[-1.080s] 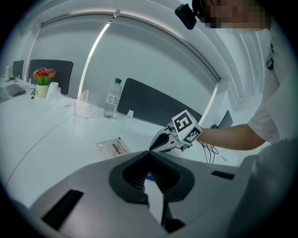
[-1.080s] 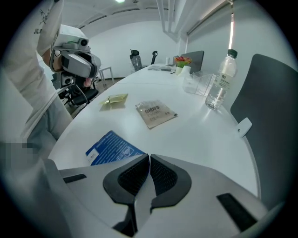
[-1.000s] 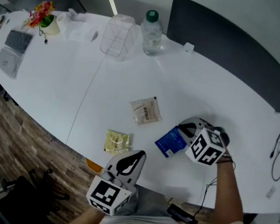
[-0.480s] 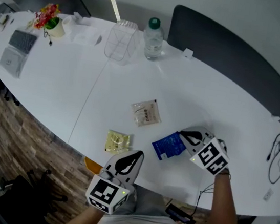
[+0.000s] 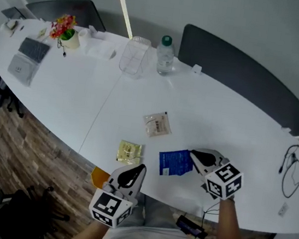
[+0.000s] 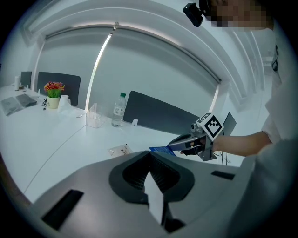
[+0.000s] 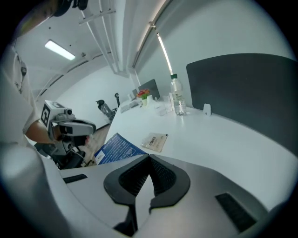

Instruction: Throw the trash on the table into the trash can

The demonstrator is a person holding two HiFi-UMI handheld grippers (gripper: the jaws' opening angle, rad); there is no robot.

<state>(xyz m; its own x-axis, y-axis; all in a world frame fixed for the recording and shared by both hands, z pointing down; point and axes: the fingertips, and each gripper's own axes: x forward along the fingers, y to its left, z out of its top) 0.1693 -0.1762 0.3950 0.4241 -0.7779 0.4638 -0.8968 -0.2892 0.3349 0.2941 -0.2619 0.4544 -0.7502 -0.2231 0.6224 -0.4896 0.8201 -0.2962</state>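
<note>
My right gripper (image 5: 191,153) is shut on one edge of a blue packet (image 5: 175,163), which hangs above the white table (image 5: 232,122) near its front edge. In the right gripper view the blue packet (image 7: 115,148) sticks out to the left of the closed jaws (image 7: 149,157). A yellow packet (image 5: 129,152) and a beige packet (image 5: 157,124) lie flat on the table. My left gripper (image 5: 141,167) hovers at the table's front edge just right of the yellow packet, shut and with nothing in it; the left gripper view shows its jaws (image 6: 150,153) meeting.
At the back stand a clear container (image 5: 135,56), a water bottle (image 5: 165,55), a flower pot (image 5: 67,27) and a keyboard (image 5: 29,55). Dark chair backs (image 5: 244,74) line the far side. Cables (image 5: 291,169) lie at the right end. Something orange (image 5: 99,176) sits below the front edge.
My right gripper has rolled and lifted the blue packet off the table, drawing it toward the front edge. My left gripper has risen a little.
</note>
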